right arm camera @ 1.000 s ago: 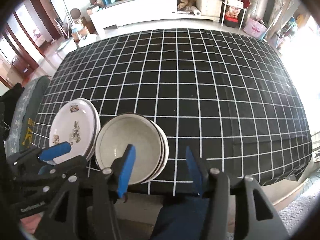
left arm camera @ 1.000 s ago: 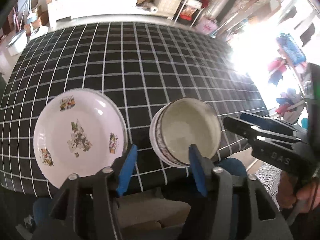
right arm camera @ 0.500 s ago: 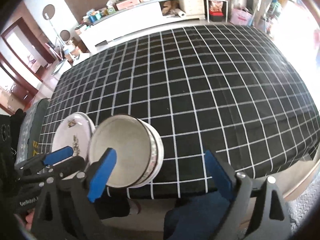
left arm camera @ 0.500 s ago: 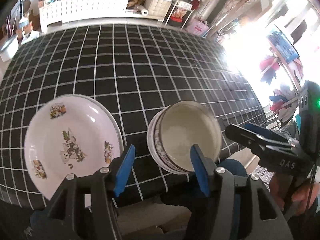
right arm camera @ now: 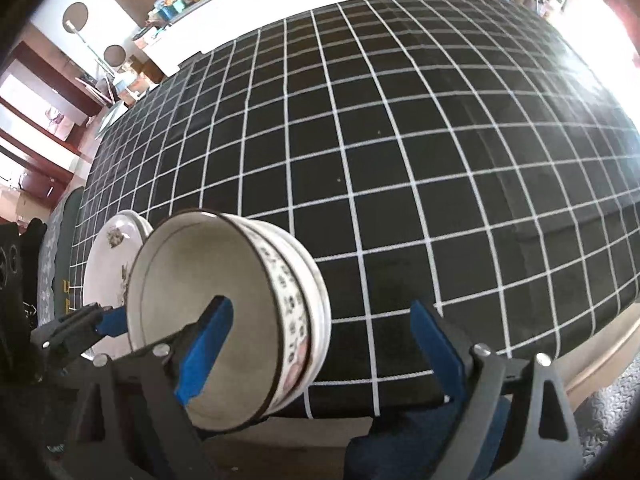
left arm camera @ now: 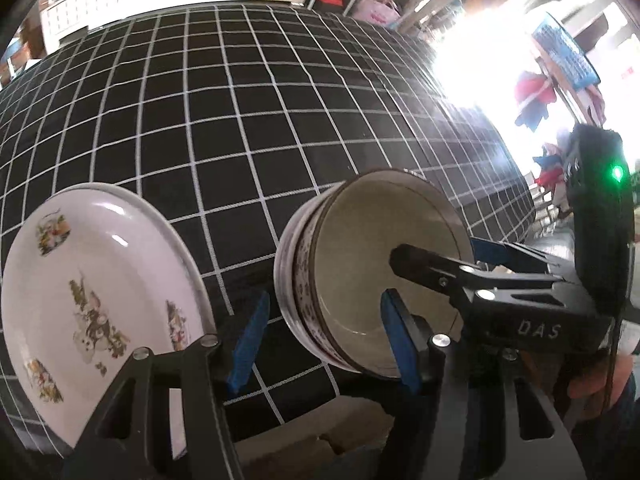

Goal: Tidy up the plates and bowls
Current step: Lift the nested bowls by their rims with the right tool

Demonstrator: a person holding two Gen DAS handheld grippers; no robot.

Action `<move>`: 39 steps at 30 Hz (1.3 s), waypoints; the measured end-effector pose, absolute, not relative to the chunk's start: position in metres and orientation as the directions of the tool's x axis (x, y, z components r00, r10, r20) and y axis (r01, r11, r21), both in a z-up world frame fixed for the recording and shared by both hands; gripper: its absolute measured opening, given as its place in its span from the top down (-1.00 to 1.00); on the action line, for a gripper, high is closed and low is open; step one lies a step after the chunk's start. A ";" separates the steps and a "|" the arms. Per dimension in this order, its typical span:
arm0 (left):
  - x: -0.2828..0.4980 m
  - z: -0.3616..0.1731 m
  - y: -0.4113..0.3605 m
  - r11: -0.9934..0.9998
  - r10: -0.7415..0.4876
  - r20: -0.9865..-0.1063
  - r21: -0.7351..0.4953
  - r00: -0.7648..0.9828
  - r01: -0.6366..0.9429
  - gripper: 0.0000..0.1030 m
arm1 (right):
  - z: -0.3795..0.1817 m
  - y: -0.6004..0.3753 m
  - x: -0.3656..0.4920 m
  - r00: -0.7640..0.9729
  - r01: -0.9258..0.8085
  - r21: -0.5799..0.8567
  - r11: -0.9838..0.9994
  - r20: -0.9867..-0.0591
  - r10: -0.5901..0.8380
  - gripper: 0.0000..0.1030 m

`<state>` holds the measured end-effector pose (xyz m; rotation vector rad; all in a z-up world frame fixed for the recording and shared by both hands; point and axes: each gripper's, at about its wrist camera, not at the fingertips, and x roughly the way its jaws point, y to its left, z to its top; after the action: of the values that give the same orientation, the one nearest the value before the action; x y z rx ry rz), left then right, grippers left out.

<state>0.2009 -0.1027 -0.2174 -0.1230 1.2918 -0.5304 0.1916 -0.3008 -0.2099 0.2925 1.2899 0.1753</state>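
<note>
Since a second ago we have brought our right gripper [right arm camera: 316, 352] forward and spread it wide, so that one blue pad now sits inside the top bowl and the other stands outside the stacked bowls [right arm camera: 240, 300], straddling the wall without pinching it yet. Our left gripper [left arm camera: 320, 340] hangs open too, its jaws apart, one pad in front of the near rim of the bowls and the other toward the plates [left arm camera: 96, 304], gripping nothing.

Outward from the jaws, the bowls sit nested at the near edge of the black checked tablecloth [right arm camera: 400, 140], just beside the decorated plates, which lie stacked to their left. Both stacks are close to the table's drop-off.

We judge the risk to be in the closing: if we pinch only the top bowl's wall, the glazed rim may slip between the pads, or the lift may drag the lower bowls toward the edge. A tilted lift could also knock the bowls against the plates.
</note>
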 end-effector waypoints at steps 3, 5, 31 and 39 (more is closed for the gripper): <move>0.205 -0.226 -0.105 0.871 -0.440 -0.886 -0.382 0.144 0.310 -0.07 | -0.214 -0.304 0.192 0.262 0.054 0.347 0.936 -0.910 0.323 -0.80; 0.209 -0.230 -0.106 0.864 -0.454 -0.882 -0.400 0.128 0.305 -0.07 | -0.218 -0.304 0.193 0.254 0.059 0.347 0.936 -0.912 0.322 -0.80; 0.206 -0.262 -0.117 0.869 -0.434 -0.896 -0.388 0.094 0.307 -0.18 | -0.241 -0.332 0.182 0.164 0.079 0.557 0.827 -0.825 0.540 -0.64; 0.209 -0.261 -0.133 0.880 -0.425 -0.897 -0.379 0.118 0.286 -0.21 | -0.240 -0.339 0.178 0.172 0.078 0.551 0.831 -0.828 0.533 -0.40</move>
<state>0.2085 -0.1329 -0.2608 -0.1230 1.3568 -0.5216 0.1780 -0.3385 -0.2401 0.5402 1.3764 0.3463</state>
